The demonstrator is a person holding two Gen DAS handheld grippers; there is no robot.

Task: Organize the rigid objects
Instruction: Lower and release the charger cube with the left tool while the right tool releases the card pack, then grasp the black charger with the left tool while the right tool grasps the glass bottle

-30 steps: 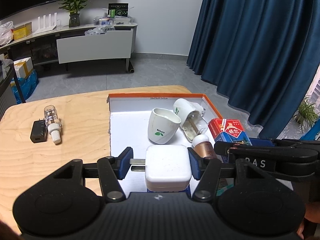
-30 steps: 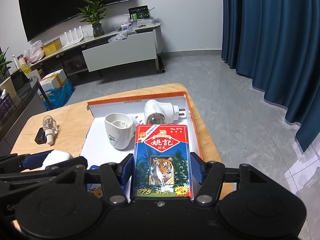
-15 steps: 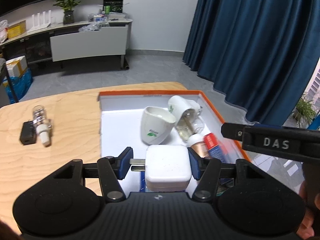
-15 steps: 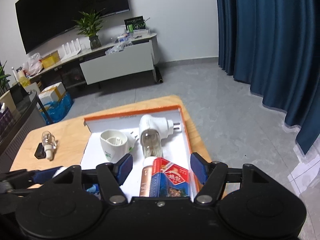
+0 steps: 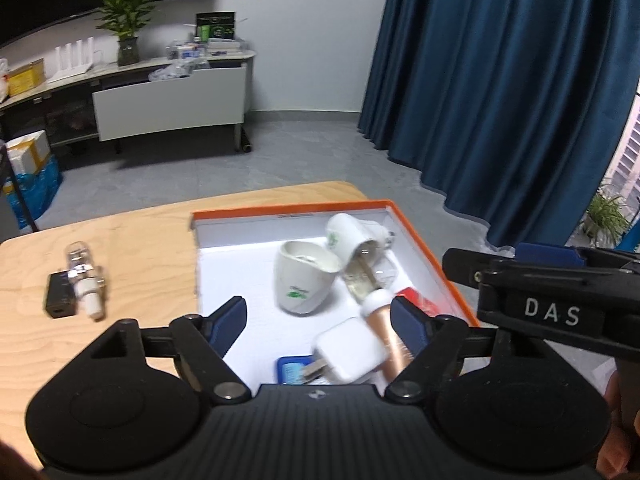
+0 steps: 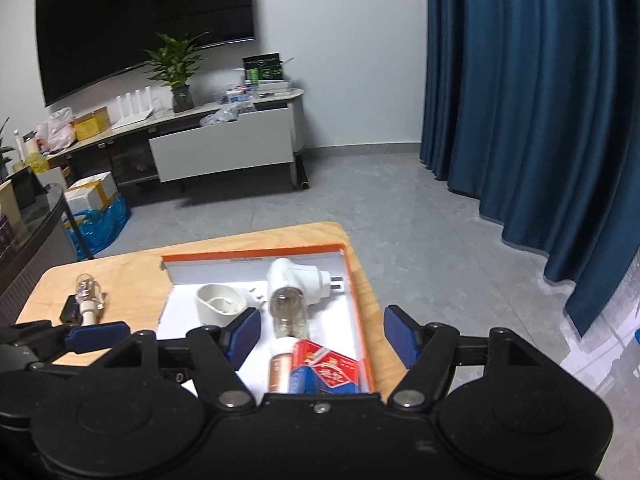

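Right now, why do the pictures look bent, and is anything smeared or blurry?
Left wrist view: fisheye lens bows the curtain; the white charger in the orange tray is motion-smeared. Right wrist view: same bowing; the card box is soft, the far room sharper.

We see the left half of the orange-rimmed tray (image 5: 432, 248) bare, leaving room to pass. Its right side is crowded: cup (image 5: 304, 282), plug-in vaporizer (image 5: 352, 240), white charger (image 5: 350, 350), copper bottle (image 5: 390, 338), card box (image 6: 328, 366). On the table (image 5: 140, 248), a glass bulb (image 5: 84, 280) and black adapter (image 5: 58, 300) block the far left.
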